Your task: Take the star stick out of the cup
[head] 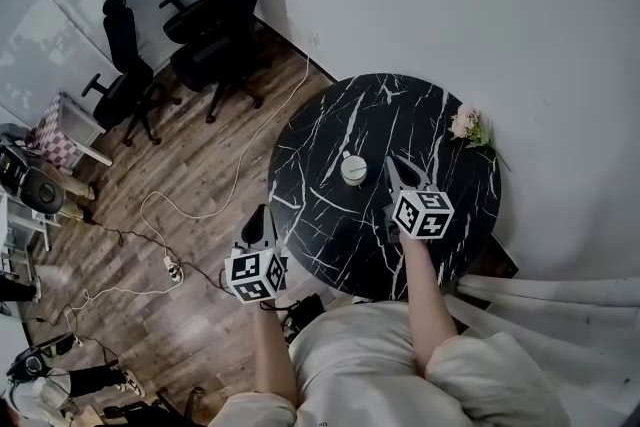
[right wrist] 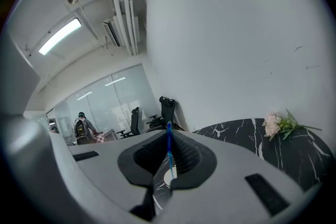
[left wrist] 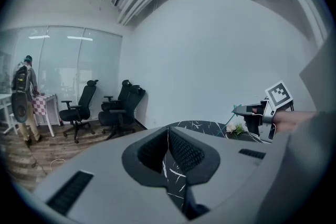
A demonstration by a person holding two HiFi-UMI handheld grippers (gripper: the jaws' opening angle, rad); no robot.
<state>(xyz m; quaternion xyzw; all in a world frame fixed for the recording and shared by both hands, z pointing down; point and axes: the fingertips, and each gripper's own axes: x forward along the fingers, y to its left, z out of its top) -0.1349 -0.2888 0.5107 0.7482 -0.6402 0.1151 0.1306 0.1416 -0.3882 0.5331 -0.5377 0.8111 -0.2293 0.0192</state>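
Star stick: the thin blue star stick [right wrist: 169,152] is pinched between the jaws of the right hand-held gripper [head: 390,161]. From the left gripper view its star end sits right at the jaw tips and the shaft slants down and away towards 7 o'clock.
Right hand-held gripper: closed almost fully, with only the stick's thickness between the pads. It is held above the black marble counter [head: 330,115], just to the 3 o'clock side of the cup.
Cup: the white cup [head: 353,168] stands upright near the middle of the counter. A pale round shape shows through the gap in the right gripper view, under the lower end of the stick, and I take it for the cup's mouth.
Left hand-held gripper: the left hand-held gripper [left wrist: 168,132] has its jaws together with nothing in them. It waits off the counter's 8 o'clock edge, well apart from the cup.
Done: reach and grasp, by my reckoning.
Left: the lift itself. No view shows whether the stick's lower end is clear of the rim.
Also there: pink flowers [head: 468,126] at the counter's 2 o'clock edge, well apart from the work.
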